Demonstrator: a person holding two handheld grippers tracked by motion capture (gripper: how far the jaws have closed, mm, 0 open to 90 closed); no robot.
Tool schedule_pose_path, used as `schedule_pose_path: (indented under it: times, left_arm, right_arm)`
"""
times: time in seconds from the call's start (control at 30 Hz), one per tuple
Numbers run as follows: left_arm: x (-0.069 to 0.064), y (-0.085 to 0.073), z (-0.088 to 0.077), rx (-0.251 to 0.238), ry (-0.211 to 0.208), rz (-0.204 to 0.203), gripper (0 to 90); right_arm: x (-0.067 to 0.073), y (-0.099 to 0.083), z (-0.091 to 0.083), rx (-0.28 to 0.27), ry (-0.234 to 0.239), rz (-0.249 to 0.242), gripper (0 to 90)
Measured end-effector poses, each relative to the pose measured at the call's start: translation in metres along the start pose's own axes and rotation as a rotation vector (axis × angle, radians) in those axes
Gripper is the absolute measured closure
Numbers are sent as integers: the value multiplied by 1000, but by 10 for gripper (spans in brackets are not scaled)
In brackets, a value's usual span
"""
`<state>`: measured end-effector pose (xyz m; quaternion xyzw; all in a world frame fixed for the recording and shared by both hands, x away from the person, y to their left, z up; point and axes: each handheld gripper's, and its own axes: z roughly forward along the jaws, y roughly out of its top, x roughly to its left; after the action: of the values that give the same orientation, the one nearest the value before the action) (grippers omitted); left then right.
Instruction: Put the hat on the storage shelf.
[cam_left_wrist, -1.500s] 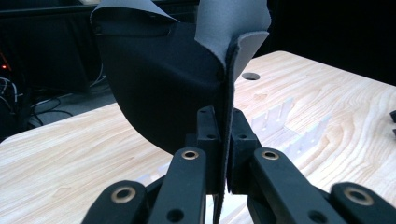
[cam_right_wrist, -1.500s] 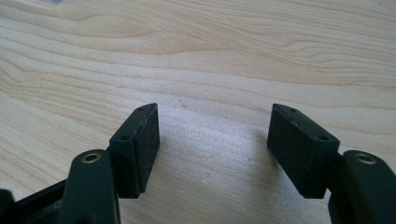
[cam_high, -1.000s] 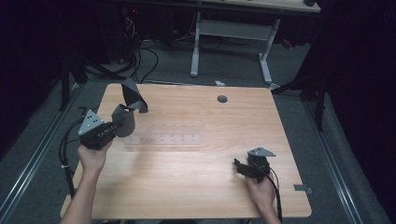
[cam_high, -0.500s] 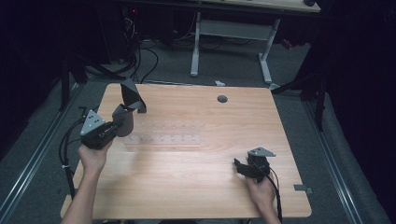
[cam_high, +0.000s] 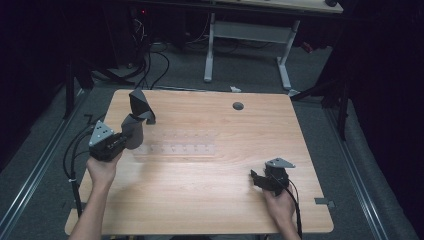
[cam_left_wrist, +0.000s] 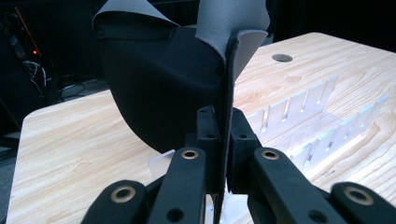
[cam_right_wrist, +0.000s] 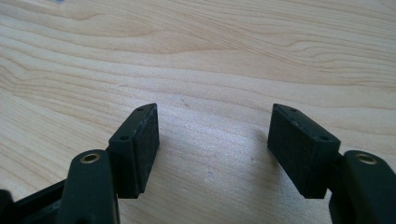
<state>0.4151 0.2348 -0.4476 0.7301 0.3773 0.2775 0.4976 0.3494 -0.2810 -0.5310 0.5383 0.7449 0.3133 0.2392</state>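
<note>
A: What does the left gripper view give that the high view can't?

B: The grip itself. The left gripper (cam_left_wrist: 223, 154) has its jaws pinched narrow on the edge of a dark cloth (cam_left_wrist: 163, 88), grey on one face, black on the other, rising to the top of the frame. Right of it lies a clear slotted tray (cam_left_wrist: 308, 126).

A: And from above?

B: The cloth (cam_high: 137, 117) sits upper left on the table (cam_high: 200, 200), its long axis running up from the left gripper (cam_high: 131, 135) toward the far edge. The tray (cam_high: 175, 147) is a faint strip at centre, long axis left to right.

A: The other hand?

B: The right gripper (cam_high: 257, 180) is lower right, well apart. Its own view shows the jaws (cam_right_wrist: 212, 149) spread wide over bare wood, holding nothing.
</note>
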Motion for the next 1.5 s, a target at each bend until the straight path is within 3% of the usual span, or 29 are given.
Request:
schedule_pose_path:
  times: [0.13, 0.33, 0.67, 1.03, 1.37, 1.43, 1.5]
  left_arm:
    - [-5, 0, 3, 6, 5, 32, 865]
    - [-7, -1, 4, 10, 11, 25, 863]
    - [1, -12, 2, 24, -3, -61, 859]
    - [-3, -11, 1, 84, 12, -80, 846]
    - [-2, -22, -2, 129, 26, -123, 783]
    - [-3, -22, -3, 132, 31, -122, 738]
    - [-4, -21, -4, 142, 41, -136, 629]
  right_arm:
    - [0, 0, 0, 0, 0, 0, 343]
    - [0, 0, 0, 0, -1, 4, 342]
    - [0, 0, 0, 0, 0, 4, 342]
    - [0, 0, 0, 1, 1, 3, 339]
    - [0, 0, 0, 0, 2, 2, 338]
    - [0, 0, 0, 0, 2, 1, 338]
    - [0, 0, 0, 0, 2, 1, 338]
